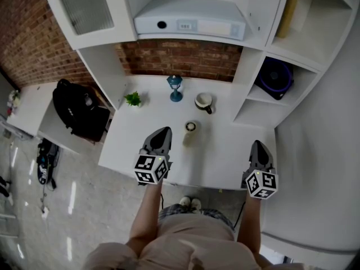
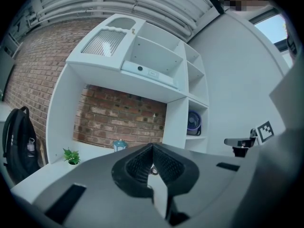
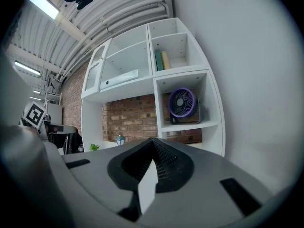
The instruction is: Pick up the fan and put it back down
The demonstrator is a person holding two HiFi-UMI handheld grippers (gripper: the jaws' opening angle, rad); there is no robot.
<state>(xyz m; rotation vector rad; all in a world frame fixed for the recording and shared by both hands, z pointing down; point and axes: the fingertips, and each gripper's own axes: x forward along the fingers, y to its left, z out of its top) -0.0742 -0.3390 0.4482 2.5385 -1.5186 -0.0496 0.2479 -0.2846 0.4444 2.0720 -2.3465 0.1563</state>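
Observation:
The fan (image 1: 275,77) is purple and black and stands upright in a lower cubby of the white shelf unit at the right. It faces out in the right gripper view (image 3: 182,102) and shows small in the left gripper view (image 2: 194,122). My left gripper (image 1: 163,130) hovers over the white desk's front, shut and empty, its jaws meeting at the tip (image 2: 152,147). My right gripper (image 1: 258,145) is over the desk's right front corner, pointed level toward the shelves, jaws together (image 3: 153,142) with nothing between them. Both are well short of the fan.
On the desk (image 1: 230,156) stand a small green plant (image 1: 133,99), a blue lantern (image 1: 175,88), a mug (image 1: 203,102) and a small round cup (image 1: 191,127). A printer (image 1: 191,18) sits on the shelf above. A black backpack (image 1: 79,108) rests at the left.

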